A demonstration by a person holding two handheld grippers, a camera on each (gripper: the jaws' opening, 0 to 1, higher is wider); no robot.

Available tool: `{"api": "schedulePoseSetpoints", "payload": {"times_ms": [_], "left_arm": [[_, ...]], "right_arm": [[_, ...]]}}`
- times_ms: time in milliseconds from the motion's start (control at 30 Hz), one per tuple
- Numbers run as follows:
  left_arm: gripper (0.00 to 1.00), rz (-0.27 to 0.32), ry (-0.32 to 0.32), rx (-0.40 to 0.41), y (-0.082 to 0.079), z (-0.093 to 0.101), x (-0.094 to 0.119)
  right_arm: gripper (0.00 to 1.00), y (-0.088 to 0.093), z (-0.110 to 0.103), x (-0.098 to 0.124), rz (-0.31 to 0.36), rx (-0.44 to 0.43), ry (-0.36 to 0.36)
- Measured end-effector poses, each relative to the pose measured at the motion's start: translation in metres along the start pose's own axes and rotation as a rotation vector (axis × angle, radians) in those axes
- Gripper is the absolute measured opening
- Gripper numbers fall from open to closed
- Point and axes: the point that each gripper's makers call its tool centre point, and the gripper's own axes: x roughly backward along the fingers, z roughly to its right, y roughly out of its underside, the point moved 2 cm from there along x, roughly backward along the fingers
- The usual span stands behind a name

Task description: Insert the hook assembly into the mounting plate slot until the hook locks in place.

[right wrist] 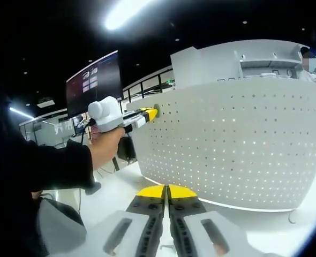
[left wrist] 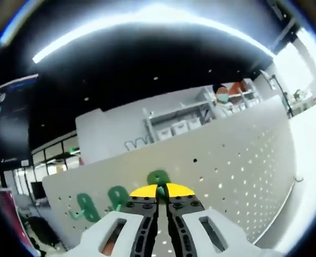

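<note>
At the white board full of holes [left wrist: 238, 160], a green hook [left wrist: 159, 184] was pinched in the left gripper [left wrist: 162, 202], touching the board beside two more green hooks [left wrist: 102, 204]. It should be pushed in straight and gently. The right gripper [right wrist: 167, 199] was closed on nothing.

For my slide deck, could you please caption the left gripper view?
Left gripper, jaws closed on a green plastic hook, presses it against the white perforated pegboard beside two mounted green hooks.
</note>
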Motion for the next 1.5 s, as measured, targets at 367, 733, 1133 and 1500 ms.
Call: {"api": "schedulePoseSetpoints", "payload": {"times_ms": [367, 733, 1133, 1500], "left_arm": [[0.09, -0.009, 0.011, 0.218, 0.002, 0.005, 0.003], [0.17, -0.018, 0.015, 0.198, 0.001, 0.009, 0.01], [0.28, -0.03, 0.011, 0.214, 0.002, 0.002, 0.031], [0.31, -0.046, 0.014, 0.224, 0.005, 0.0, 0.057]], "right_arm": [[0.0, 0.002, 0.002, 0.0, -0.002, 0.001, 0.004], [0.0, 0.002, 0.009, 0.005, 0.003, -0.001, 0.025], [0.05, 0.004, 0.016, 0.006, -0.001, 0.0, 0.043], [0.17, 0.01, 0.013, 0.005, -0.022, 0.001, 0.034]]}}
